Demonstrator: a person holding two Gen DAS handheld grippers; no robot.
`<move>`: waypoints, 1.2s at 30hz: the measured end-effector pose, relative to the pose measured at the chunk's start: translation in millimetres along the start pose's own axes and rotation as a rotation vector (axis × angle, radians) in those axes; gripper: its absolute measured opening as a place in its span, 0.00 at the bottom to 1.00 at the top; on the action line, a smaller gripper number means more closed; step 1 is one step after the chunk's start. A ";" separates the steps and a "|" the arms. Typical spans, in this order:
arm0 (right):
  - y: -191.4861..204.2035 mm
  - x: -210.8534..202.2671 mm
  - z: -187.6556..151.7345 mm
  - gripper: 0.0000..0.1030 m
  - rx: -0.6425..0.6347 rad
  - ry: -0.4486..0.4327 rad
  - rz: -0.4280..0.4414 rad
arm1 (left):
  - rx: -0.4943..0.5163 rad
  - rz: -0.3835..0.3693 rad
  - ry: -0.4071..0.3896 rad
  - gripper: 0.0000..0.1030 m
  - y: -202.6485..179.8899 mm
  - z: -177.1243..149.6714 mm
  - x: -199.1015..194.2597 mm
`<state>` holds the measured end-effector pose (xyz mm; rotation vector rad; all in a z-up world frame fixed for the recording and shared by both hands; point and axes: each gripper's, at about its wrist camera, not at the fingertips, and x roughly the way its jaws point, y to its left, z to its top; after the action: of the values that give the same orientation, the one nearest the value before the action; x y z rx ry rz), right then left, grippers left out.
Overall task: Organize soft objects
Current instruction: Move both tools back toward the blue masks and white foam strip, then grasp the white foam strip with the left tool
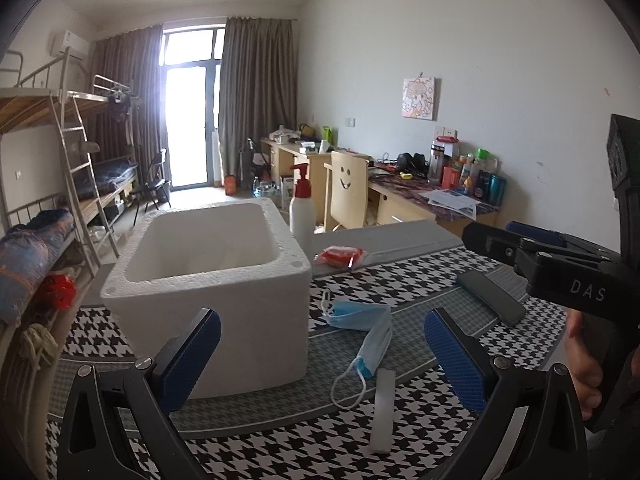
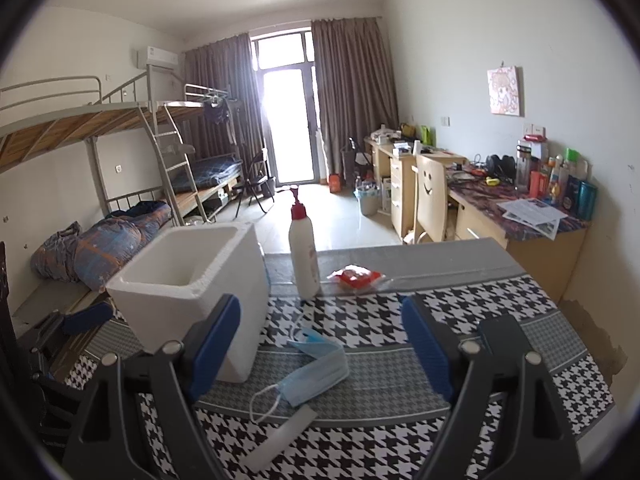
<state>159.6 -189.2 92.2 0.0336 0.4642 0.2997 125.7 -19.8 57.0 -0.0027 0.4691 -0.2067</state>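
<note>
A crumpled blue face mask [image 1: 364,328] [image 2: 316,368] lies on the houndstooth tablecloth [image 1: 400,280], just right of a white foam box [image 1: 208,280] [image 2: 192,292]. A white foam strip [image 1: 382,412] [image 2: 284,436] lies in front of the mask. A red soft packet [image 1: 340,256] [image 2: 356,276] rests farther back. My left gripper [image 1: 324,354] hangs open above the table, with the box's corner and the mask ahead of it. Also open and holding nothing is my right gripper [image 2: 322,346], with the mask straight ahead between its blue fingers [image 2: 428,348]. A hand holds it at the right edge of the left wrist view.
A white pump bottle with a red top [image 1: 302,208] [image 2: 304,248] stands behind the box. A black phone [image 1: 490,296] lies at the right. The table's far edge [image 2: 400,248] drops to the floor. Bunk beds stand at the left, and desks and a chair along the right wall.
</note>
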 end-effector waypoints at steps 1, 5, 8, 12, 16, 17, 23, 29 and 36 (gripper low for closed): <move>-0.8 0.8 -1.0 0.83 0.001 0.005 0.004 | 0.005 -0.004 0.003 0.99 -2.8 -2.0 1.0; -4.8 3.5 -5.9 0.83 0.005 0.021 0.011 | 0.009 -0.010 0.026 0.99 -7.3 -6.4 5.9; -6.6 4.4 -9.2 0.83 0.007 0.029 0.015 | 0.014 -0.008 0.042 0.99 -11.6 -11.6 10.0; -8.6 5.8 -12.2 0.83 0.001 0.039 0.017 | 0.013 -0.019 0.075 0.99 -16.1 -19.6 15.6; -11.3 10.6 -16.4 0.83 -0.002 0.057 0.030 | 0.015 -0.024 0.112 0.99 -22.8 -31.5 24.0; -12.2 13.0 -17.8 0.83 0.001 0.065 0.034 | 0.017 -0.029 0.119 0.99 -24.3 -33.1 25.9; -13.1 20.3 -24.0 0.83 0.000 0.093 0.046 | 0.035 -0.045 0.161 0.99 -32.8 -46.2 34.8; -14.0 22.8 -29.8 0.83 -0.009 0.104 0.062 | 0.039 -0.047 0.204 0.99 -36.8 -54.2 46.8; -25.6 38.1 -34.2 0.83 0.022 0.153 0.053 | 0.018 -0.062 0.272 0.99 -36.4 -65.2 64.6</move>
<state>183.8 -203.9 42.5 0.0442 0.6196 0.3506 145.5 -65.3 -28.3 0.0285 0.7392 -0.2741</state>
